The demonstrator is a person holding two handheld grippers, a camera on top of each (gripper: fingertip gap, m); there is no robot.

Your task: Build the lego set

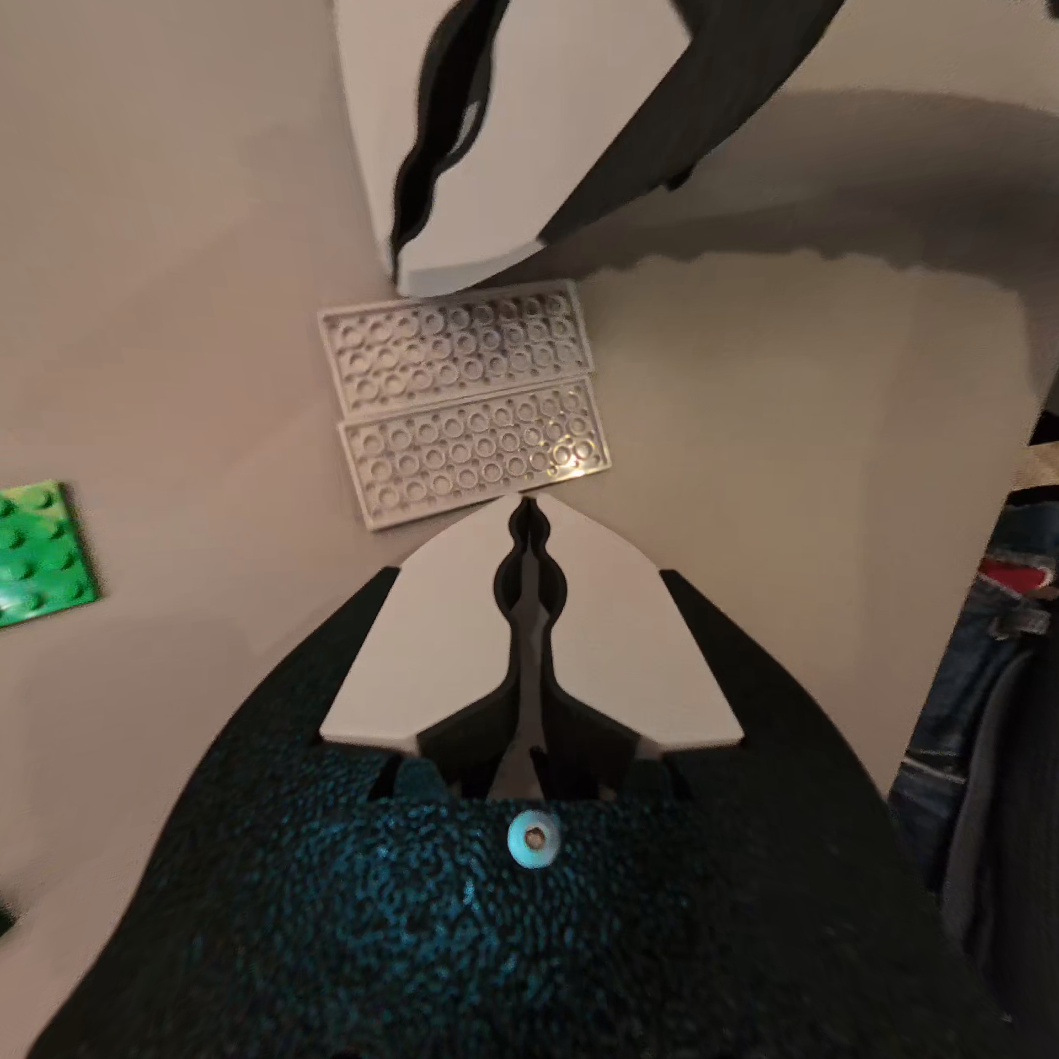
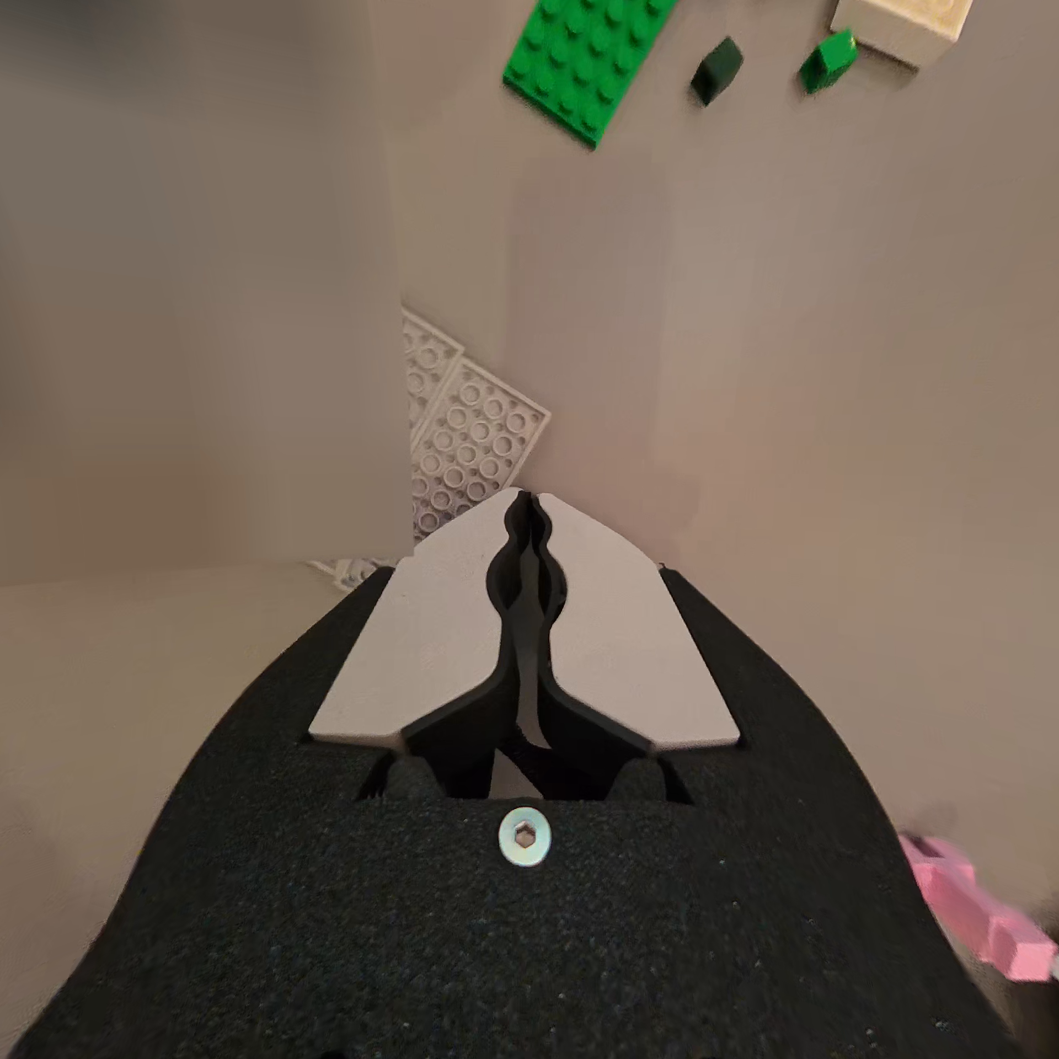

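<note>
Closed tongs (image 1: 528, 499) — white plates (image 1: 475, 452) just ahead

white ring-patterned plates (image 1: 464, 395), green studded plate (image 2: 579, 69), pink block (image 2: 974, 911)

I see two white plastic building plates (image 1: 467, 401) lying underside up, ringed and slightly glossy at the near right corner. The tabletop (image 1: 172, 286) looks smooth and matt. My left gripper (image 1: 528, 499) has matt white fingers on a grainy black body with a shiny metal screw (image 1: 533, 840). The green studded plate (image 2: 584, 63) looks like glossy plastic.
</note>
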